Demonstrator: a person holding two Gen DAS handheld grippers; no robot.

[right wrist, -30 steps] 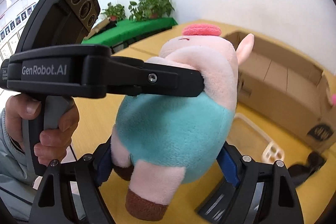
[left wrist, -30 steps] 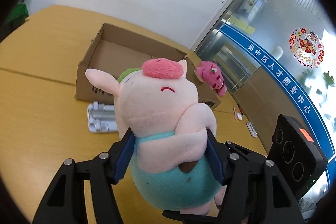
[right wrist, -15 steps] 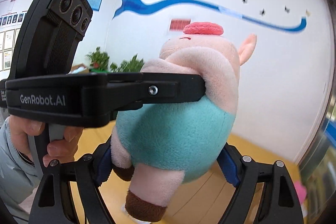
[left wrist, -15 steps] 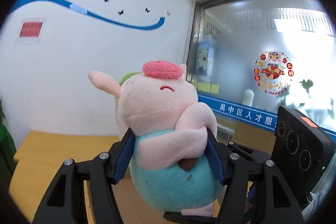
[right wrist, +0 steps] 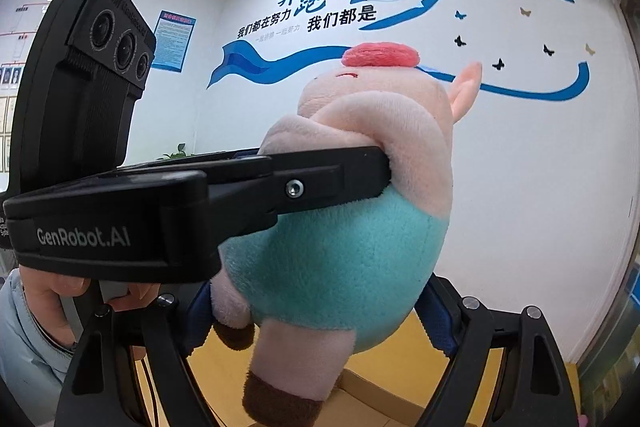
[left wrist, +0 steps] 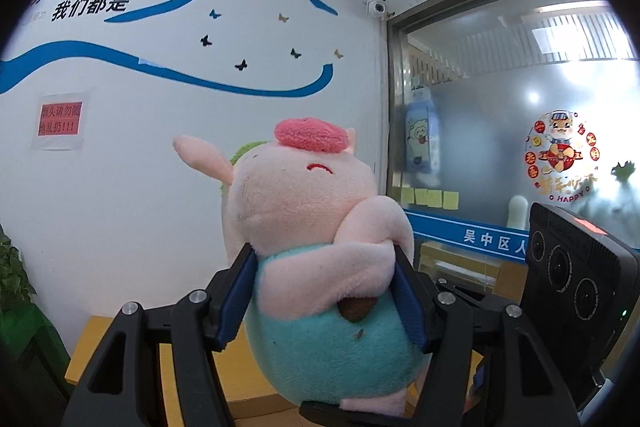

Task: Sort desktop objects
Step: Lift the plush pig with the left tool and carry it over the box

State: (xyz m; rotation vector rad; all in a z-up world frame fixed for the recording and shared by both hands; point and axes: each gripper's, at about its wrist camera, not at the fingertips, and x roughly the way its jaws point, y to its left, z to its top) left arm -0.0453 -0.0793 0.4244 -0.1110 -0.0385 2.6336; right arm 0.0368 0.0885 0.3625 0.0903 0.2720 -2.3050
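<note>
Left gripper [left wrist: 326,291]: clamped on the pig [left wrist: 316,227], blue pads [left wrist: 236,293] pressed into both flanks at the seam where pink chest meets teal belly. Seen from the right wrist as a black finger [right wrist: 320,183] crossing sideways under the pig's folded arm, with a hand [right wrist: 60,287] on its grip at lower left.

Right gripper [right wrist: 316,311]: also closed on the pig [right wrist: 352,227], lower down, 2 blue pads [right wrist: 436,307] squeezing the teal belly from either side, 1 brown-tipped leg dangling between the fingers. In the left wrist view only its black camera block [left wrist: 572,287] shows, just right of the left gripper.

Pig: upright, held by both grippers, head and red snout above the fingers, 1 ear pointing away to the side, belly bulging below the left pads.

Beyond and below the grippers: yellow table [left wrist: 132,351], well apart from the pig. Behind: white wall [left wrist: 160,107] with blue lettering and a wave stripe, a red notice [left wrist: 60,121] to the left, frosted glass [left wrist: 500,147] to the right.
</note>
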